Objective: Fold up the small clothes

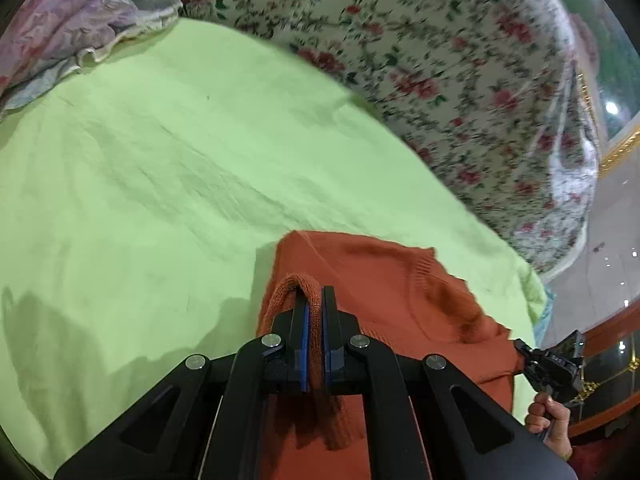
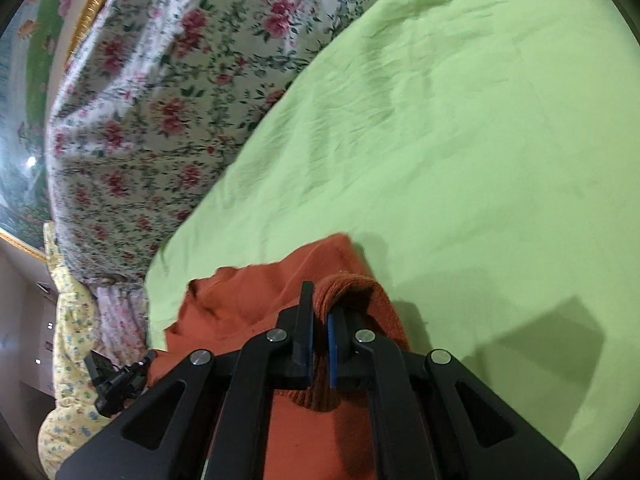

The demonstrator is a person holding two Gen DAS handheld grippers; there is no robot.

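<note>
An orange knitted sweater (image 1: 384, 280) lies on a light green sheet (image 1: 160, 160). My left gripper (image 1: 316, 300) is shut on a ribbed edge of the sweater, which loops over its fingertips. My right gripper (image 2: 320, 300) is shut on another ribbed edge of the same sweater (image 2: 248, 296). The right gripper also shows at the lower right of the left wrist view (image 1: 552, 364), at the sweater's far side. The left gripper shows at the lower left of the right wrist view (image 2: 116, 380). The sweater's lower part is hidden under both grippers.
A floral quilt (image 1: 460, 60) lies beyond the green sheet, and also shows in the right wrist view (image 2: 160, 100). A pink crumpled cloth (image 1: 68, 24) sits at the far left. The bed edge and floor (image 1: 612, 232) are to the right.
</note>
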